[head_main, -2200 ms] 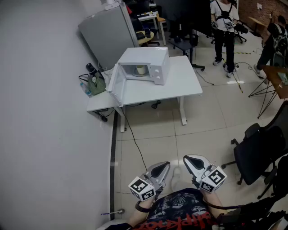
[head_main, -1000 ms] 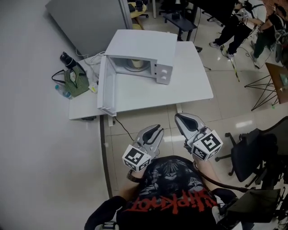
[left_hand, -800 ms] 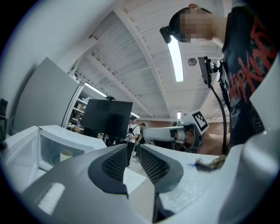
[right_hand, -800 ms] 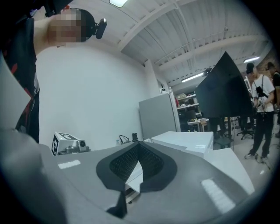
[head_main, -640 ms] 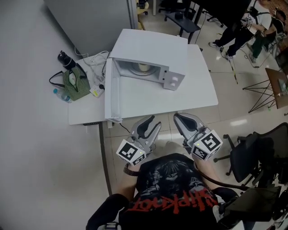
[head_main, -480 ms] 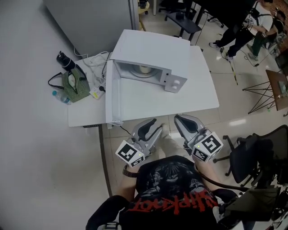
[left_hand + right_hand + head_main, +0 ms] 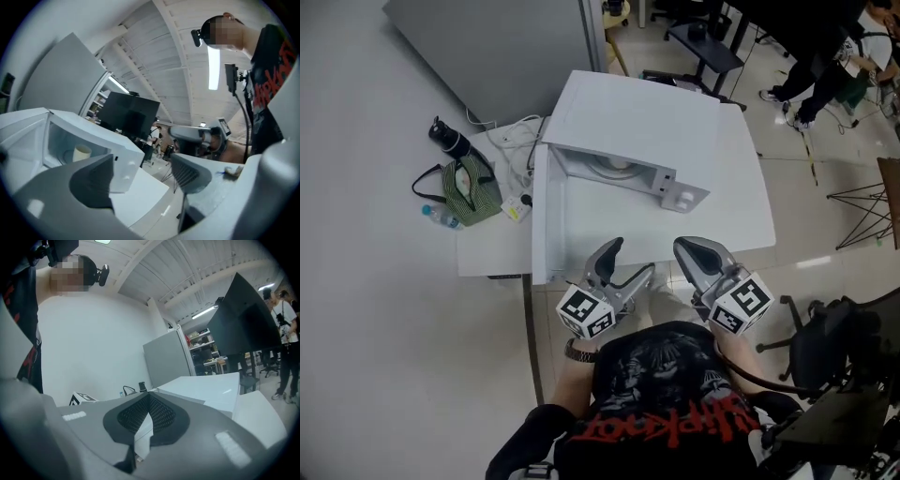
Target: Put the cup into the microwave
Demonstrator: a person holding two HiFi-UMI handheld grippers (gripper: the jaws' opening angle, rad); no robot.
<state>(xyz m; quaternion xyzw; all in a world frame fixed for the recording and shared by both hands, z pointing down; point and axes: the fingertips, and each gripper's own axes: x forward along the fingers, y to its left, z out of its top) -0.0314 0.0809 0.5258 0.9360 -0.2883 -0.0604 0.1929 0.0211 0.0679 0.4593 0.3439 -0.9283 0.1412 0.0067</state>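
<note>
The white microwave [image 7: 647,117] stands on a white table [image 7: 741,206], its door [image 7: 546,216] swung wide open to the left. In the left gripper view a pale cup [image 7: 83,152] stands upright inside the microwave [image 7: 101,145]; the head view does not show it. My left gripper [image 7: 625,266] hovers at the table's near edge, just right of the door. Its jaws have just been opening and stand apart with nothing between them [image 7: 140,176]. My right gripper [image 7: 684,249] is beside it at the table edge, shut and empty, with its pads meeting [image 7: 146,418].
A green bag [image 7: 473,192], a black bottle [image 7: 450,141] and a small water bottle [image 7: 441,217] lie on the low side table at the left. A grey partition [image 7: 506,47] stands behind. A black office chair [image 7: 844,347] is at the right. People stand far back at the right.
Both grippers and the person have come up to the table's near edge, closer to the microwave. The left jaws, nearly closed before, now stand apart. The right jaws stay together.
</note>
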